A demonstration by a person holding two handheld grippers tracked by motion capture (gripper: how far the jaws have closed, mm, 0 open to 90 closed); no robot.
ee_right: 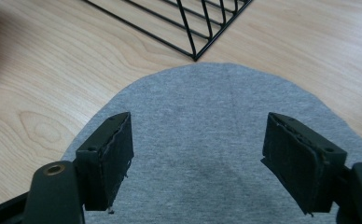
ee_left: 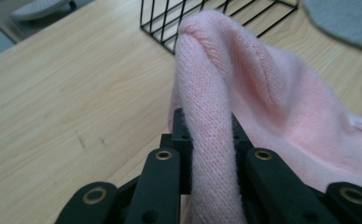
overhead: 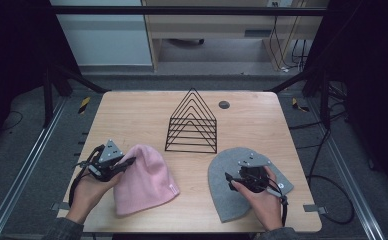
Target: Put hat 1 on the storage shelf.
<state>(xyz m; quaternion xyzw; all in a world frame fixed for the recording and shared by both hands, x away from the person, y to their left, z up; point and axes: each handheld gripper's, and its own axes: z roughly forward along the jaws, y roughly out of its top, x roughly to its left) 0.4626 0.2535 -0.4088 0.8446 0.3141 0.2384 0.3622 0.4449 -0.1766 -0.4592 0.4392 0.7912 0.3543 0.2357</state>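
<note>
A pink knit beanie [overhead: 147,181] lies on the wooden table [overhead: 132,117] at front left. My left gripper [overhead: 130,162] is shut on its top edge, and in the left gripper view a raised fold of the pink beanie [ee_left: 212,93] is pinched between the black jaws of the left gripper [ee_left: 207,130]. A grey beanie [overhead: 222,190] lies flat at front right. Over it hovers my right gripper [overhead: 229,179], and the right gripper [ee_right: 198,154] stands open above the grey beanie [ee_right: 202,121] with nothing between its jaws.
A black wire rack [overhead: 192,122] with triangular dividers stands at the table's middle, just behind both beanies. A small dark round grommet [overhead: 224,104] sits at the back right of the table. Bare wood lies at back left.
</note>
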